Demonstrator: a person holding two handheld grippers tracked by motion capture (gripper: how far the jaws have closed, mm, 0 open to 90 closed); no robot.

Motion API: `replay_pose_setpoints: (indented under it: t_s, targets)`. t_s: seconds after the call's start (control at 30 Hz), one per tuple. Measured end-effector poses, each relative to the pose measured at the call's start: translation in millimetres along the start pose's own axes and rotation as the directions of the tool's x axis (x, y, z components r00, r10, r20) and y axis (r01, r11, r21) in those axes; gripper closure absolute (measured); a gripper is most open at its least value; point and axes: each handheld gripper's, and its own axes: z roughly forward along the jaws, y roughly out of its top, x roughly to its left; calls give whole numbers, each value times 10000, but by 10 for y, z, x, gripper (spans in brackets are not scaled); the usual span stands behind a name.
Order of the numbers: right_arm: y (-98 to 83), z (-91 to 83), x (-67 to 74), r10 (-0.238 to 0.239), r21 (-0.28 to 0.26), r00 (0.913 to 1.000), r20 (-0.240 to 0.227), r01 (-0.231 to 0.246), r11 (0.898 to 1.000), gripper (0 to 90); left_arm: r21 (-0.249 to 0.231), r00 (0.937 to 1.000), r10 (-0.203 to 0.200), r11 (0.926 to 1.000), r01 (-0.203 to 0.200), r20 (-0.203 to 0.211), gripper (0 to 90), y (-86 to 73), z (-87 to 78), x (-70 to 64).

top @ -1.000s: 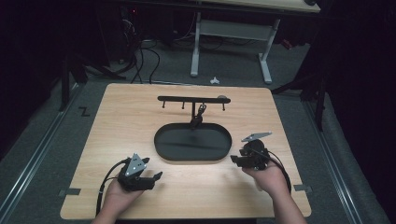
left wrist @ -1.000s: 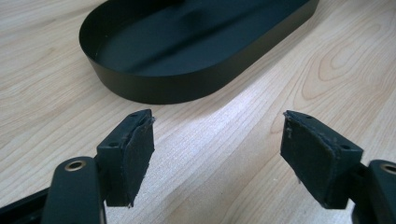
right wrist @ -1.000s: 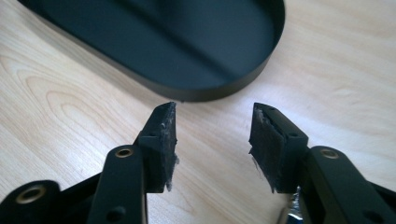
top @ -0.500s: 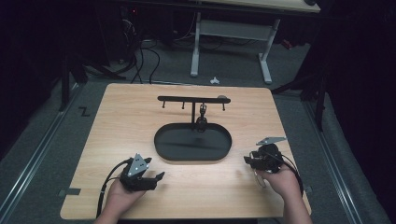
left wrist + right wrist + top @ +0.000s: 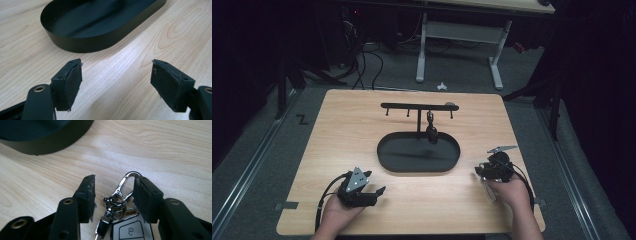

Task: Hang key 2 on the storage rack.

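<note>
Carabiner (image 5: 124,185) of key fob (image 5: 130,230) lies between right gripper's (image 5: 113,196) parted jaws.

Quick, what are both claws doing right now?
Left claw: open, empty.
Right claw: open, just been closing around the key ring, not gripping it.

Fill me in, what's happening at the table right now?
A person works two handheld grippers at a wooden table. The right gripper has its jaws either side of a key fob's metal clasp lying on the wood; they have just been closing, not yet pinching. The left gripper rests open and empty near the black oval tray. Another key set hangs from the hook rack.
</note>
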Motion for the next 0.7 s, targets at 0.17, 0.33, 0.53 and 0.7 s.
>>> replay_pose_setpoints:
  t_s: [0.17, 0.33, 0.53, 0.7]
  targets:
    - [15, 58, 48, -461, 222, 9987, 198, 457, 9987, 644, 27, 9999, -85, 10000, 85, -69, 259, -31, -41, 11]
    - [46, 89, 146, -1083, 210, 9939, 187, 1079, 9939, 735, 22, 9999, -146, 9999, 146, -72, 261, -50, -63, 12]
    - [73, 41, 213, -1062, -123, 9939, -284, 1059, 9943, 855, 26, 9998, -208, 9998, 207, 43, 262, -49, -56, 12]
    - [51, 52, 228, -1061, -220, 9940, -272, 1055, 9942, 865, -38, 9997, -212, 9998, 213, 86, 262, -32, -51, 5]
